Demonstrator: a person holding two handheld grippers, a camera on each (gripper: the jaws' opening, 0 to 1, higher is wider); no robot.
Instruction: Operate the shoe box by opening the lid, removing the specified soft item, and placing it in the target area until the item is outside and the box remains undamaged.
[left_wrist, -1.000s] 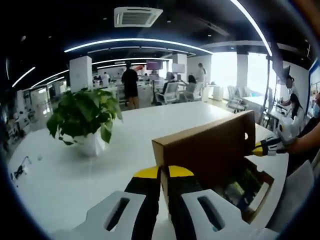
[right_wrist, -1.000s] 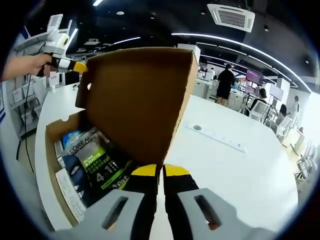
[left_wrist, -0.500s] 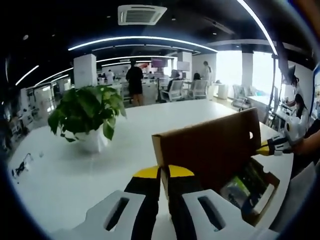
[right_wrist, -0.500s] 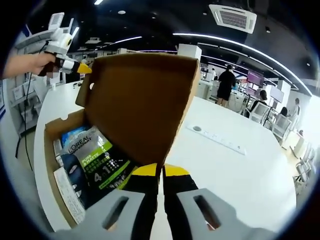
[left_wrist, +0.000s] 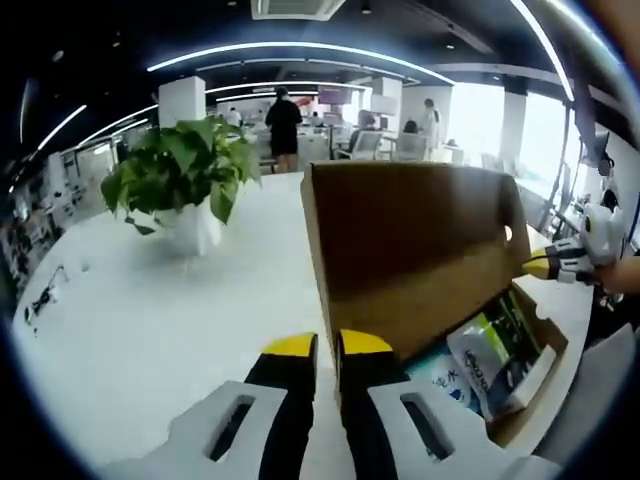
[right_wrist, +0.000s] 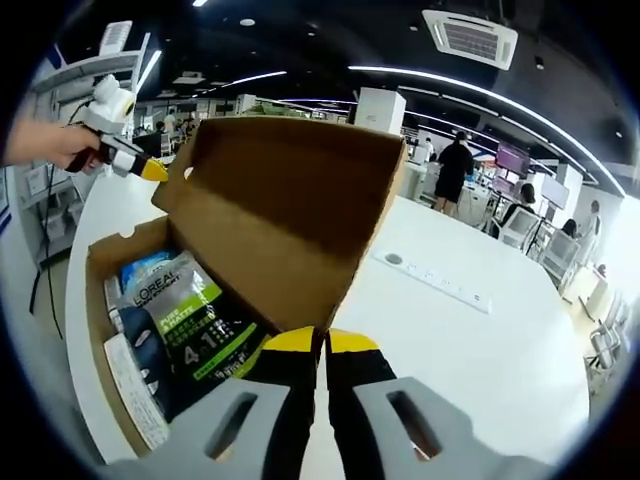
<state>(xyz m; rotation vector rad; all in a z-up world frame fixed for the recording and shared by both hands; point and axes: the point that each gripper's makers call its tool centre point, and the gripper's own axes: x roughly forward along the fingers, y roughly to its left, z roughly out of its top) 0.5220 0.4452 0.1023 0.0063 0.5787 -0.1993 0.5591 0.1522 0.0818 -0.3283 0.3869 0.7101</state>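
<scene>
A brown cardboard shoe box lies on a white table with its lid raised. My right gripper is shut on the lid's near corner. My left gripper, held by a hand, meets the lid's far corner by a small hole. In the left gripper view my left gripper pinches a lower corner of the lid, and the right gripper touches the opposite corner. Inside the box lie a green and white pouch, a blue packet, a dark item and a white one.
A potted green plant stands on the white table left of the box. A long white socket strip lies on the table beyond the lid. A small cable sits near the table's left edge. People and desks fill the office behind.
The lid has swung further back, so more of the packets inside show. Both cameras have shifted with it, and both grippers stay on the lid's corners.
</scene>
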